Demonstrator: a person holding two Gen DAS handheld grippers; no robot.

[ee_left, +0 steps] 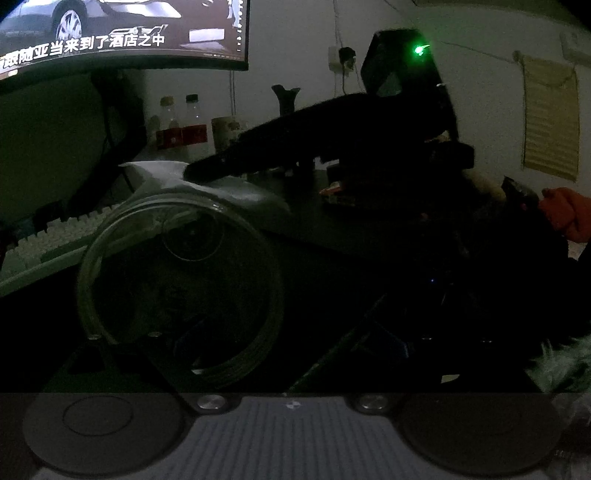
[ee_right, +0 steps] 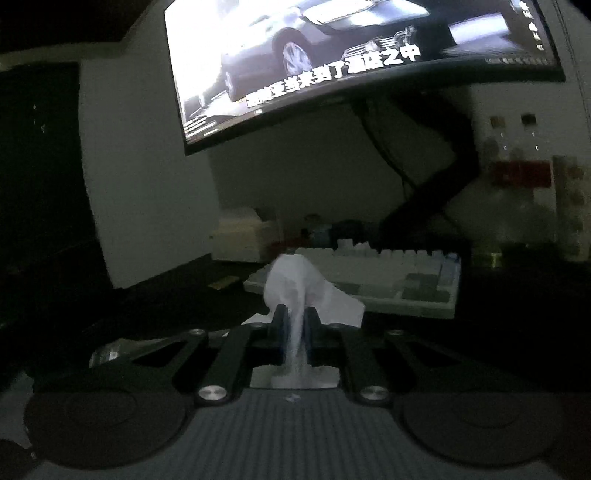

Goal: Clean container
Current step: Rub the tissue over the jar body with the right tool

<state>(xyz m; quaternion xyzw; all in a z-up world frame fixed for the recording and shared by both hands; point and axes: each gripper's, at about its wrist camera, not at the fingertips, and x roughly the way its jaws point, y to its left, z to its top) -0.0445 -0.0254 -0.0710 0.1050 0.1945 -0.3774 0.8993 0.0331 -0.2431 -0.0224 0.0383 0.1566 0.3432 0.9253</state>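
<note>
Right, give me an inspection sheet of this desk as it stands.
Surface: dark desk, dimly lit.
Job's things: clear round glass container, mouth toward the left camera; crumpled white tissue.
Clutter: white keyboard, two red-labelled bottles, patterned mug.
Grippers: left gripper spread wide around the container; right gripper shut on the tissue.
Cables: dark cable under the monitor.
Surroundings: curved monitor playing video, pale wall.

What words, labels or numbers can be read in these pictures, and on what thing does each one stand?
"跟随亚当来到了酒店之中": subtitle on the monitor, first characters partly cut off.
Same subtitle, mirrored and blurred, in the right wrist view of the monitor.
Red labels on the two bottles: too dark to read.
Keyboard keys: unreadable.
</note>
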